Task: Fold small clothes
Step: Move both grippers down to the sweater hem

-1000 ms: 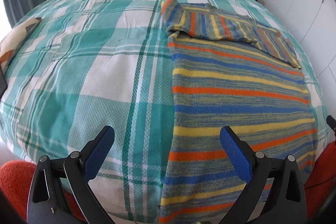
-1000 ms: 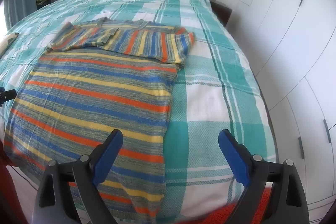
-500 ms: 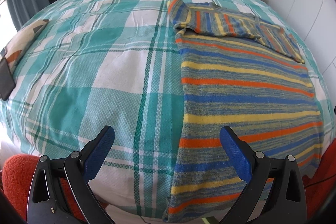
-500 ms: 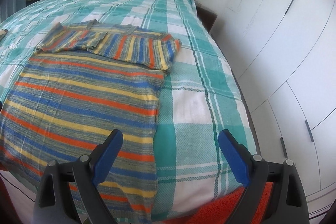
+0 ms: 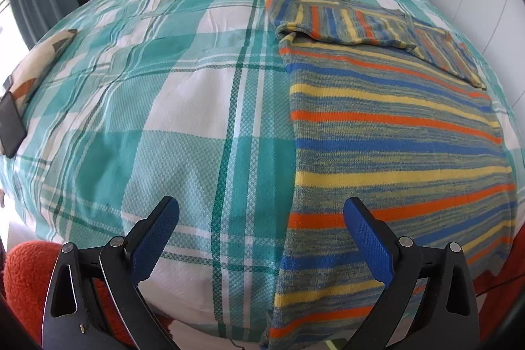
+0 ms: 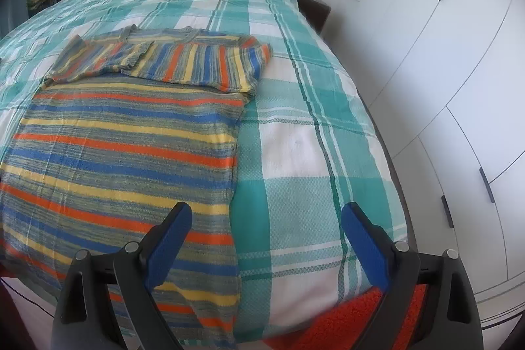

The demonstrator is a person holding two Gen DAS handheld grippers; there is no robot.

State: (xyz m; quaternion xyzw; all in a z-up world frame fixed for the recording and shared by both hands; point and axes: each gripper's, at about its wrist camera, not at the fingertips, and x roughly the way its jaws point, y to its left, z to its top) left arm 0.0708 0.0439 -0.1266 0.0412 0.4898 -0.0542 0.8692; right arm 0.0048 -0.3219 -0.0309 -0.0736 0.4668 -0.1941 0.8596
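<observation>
The striped sweater (image 5: 390, 133) lies flat on the plaid bedspread (image 5: 183, 107), sleeves folded across its chest. Both grippers have pulled back from the bed since a second ago — left gripper (image 5: 261, 218) and right gripper (image 6: 265, 222) hover over the hem, jaws wide apart, holding nothing.

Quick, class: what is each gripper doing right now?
Left gripper: open, holding nothing, above the striped knitted sweater.
Right gripper: open, holding nothing.
</observation>
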